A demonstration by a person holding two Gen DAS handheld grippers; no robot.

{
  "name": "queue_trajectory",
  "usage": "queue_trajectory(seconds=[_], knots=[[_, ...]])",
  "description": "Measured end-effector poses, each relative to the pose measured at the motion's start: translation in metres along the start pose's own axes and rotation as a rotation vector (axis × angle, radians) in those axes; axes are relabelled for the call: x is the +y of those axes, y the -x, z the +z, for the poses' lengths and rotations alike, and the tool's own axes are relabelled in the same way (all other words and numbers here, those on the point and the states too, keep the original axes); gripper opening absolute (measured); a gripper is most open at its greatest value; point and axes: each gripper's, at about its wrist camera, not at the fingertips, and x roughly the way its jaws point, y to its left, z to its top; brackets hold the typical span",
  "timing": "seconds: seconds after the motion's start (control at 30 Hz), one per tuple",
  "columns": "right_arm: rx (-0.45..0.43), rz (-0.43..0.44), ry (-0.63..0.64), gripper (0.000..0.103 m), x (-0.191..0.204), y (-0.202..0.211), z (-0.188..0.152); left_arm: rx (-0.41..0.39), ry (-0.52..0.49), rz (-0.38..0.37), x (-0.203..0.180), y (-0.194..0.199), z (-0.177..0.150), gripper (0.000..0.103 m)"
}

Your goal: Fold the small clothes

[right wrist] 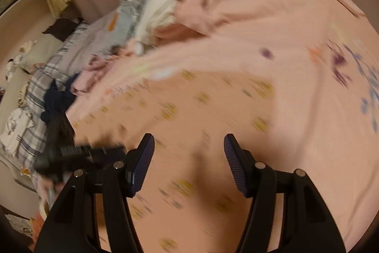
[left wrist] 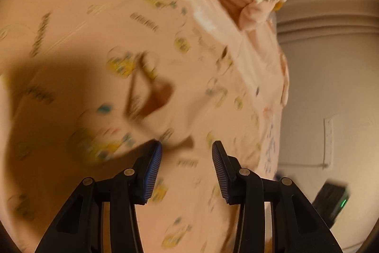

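Both my left claw point(left wrist: 187, 172) and right claw point(right wrist: 188, 165) hang spread, empty; the peach printed garment point(left wrist: 146, 44) lies flat just ahead beneath them. I'd pinch one edge each, evenly.

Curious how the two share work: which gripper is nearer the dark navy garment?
Left. The left gripper shows blurred just beside the navy garment in the right wrist view; the right gripper hangs over pink printed fabric, farther off.
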Motion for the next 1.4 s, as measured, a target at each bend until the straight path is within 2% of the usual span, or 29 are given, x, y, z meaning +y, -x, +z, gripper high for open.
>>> queue_trajectory(seconds=[0.13, 0.2, 0.27, 0.33, 0.37, 0.47, 0.53, 0.63, 0.7, 0.73, 0.8, 0.83, 0.93, 0.97, 1.03, 1.07, 1.1, 1.17, 1.2, 1.23, 1.3, 1.37, 1.4], knots=[[0.023, -0.102, 0.035, 0.062, -0.026, 0.002, -0.025, -0.077, 0.009, 0.076, -0.011, -0.018, 0.006, 0.041], [0.036, -0.159, 0.033, 0.062, -0.039, -0.001, -0.030, -0.129, -0.020, 0.144, -0.017, -0.019, 0.008, 0.019], [0.051, -0.186, 0.009, 0.062, -0.050, -0.008, -0.032, -0.190, -0.067, 0.220, -0.022, -0.018, 0.008, 0.009], [0.068, -0.191, -0.025, 0.060, -0.062, -0.020, -0.033, -0.268, -0.103, 0.253, -0.026, -0.008, 0.009, 0.008], [0.079, -0.197, -0.036, 0.056, -0.065, -0.024, -0.033, -0.314, -0.121, 0.264, -0.028, 0.000, 0.010, 0.008], [0.084, -0.221, -0.009, 0.029, -0.057, -0.041, -0.032, -0.402, -0.161, 0.308, -0.032, 0.022, 0.019, 0.008], [0.064, -0.185, 0.044, 0.023, -0.043, -0.053, -0.027, -0.433, -0.157, 0.318, -0.030, 0.033, 0.026, 0.008], [0.089, -0.165, 0.007, 0.009, -0.033, -0.072, -0.018, -0.505, -0.151, 0.367, -0.024, 0.051, 0.037, 0.008], [0.067, -0.134, -0.004, 0.008, -0.032, -0.072, -0.016, -0.553, -0.176, 0.417, -0.020, 0.062, 0.040, 0.008], [0.059, -0.144, 0.008, 0.008, -0.032, -0.072, -0.016, -0.562, -0.179, 0.444, -0.016, 0.065, 0.041, 0.008], [0.071, -0.225, 0.013, 0.007, -0.036, -0.077, -0.020, -0.531, -0.165, 0.445, -0.006, 0.062, 0.046, 0.008], [0.079, -0.225, -0.002, 0.007, -0.041, -0.079, -0.022, -0.493, -0.156, 0.445, 0.000, 0.058, 0.048, 0.008], [0.069, -0.174, -0.063, 0.004, -0.053, -0.075, -0.024, -0.369, -0.155, 0.520, 0.010, 0.050, 0.051, 0.010], [0.077, -0.181, -0.057, 0.004, -0.052, -0.074, -0.023, -0.360, -0.159, 0.508, 0.012, 0.053, 0.049, 0.010], [0.098, -0.213, -0.027, 0.010, -0.045, -0.071, -0.019, -0.396, -0.181, 0.468, 0.009, 0.070, 0.045, 0.012], [0.096, -0.222, -0.021, 0.010, -0.040, -0.067, -0.017, -0.425, -0.191, 0.462, 0.007, 0.080, 0.044, 0.022], [0.085, -0.217, -0.018, 0.009, -0.038, -0.062, -0.015, -0.469, -0.195, 0.448, 0.005, 0.095, 0.043, 0.040], [0.065, -0.245, -0.009, 0.010, -0.030, -0.053, -0.009, -0.556, -0.165, 0.403, 0.007, 0.115, 0.040, 0.057], [0.064, -0.303, -0.004, 0.012, -0.025, -0.051, -0.004, -0.585, -0.153, 0.377, 0.008, 0.119, 0.042, 0.057], [0.054, -0.340, 0.000, 0.012, -0.021, -0.050, 0.000, -0.574, -0.143, 0.367, 0.009, 0.118, 0.046, 0.056], [0.021, -0.258, 0.004, 0.012, -0.016, -0.050, 0.007, -0.509, -0.190, 0.381, 0.003, 0.102, 0.050, 0.043], [0.032, -0.144, -0.016, 0.010, -0.013, -0.058, 0.009, -0.455, -0.252, 0.425, -0.001, 0.076, 0.051, 0.039], [0.055, -0.128, -0.023, 0.008, -0.011, -0.065, 0.008, -0.401, -0.261, 0.455, 0.000, 0.059, 0.051, 0.033]])
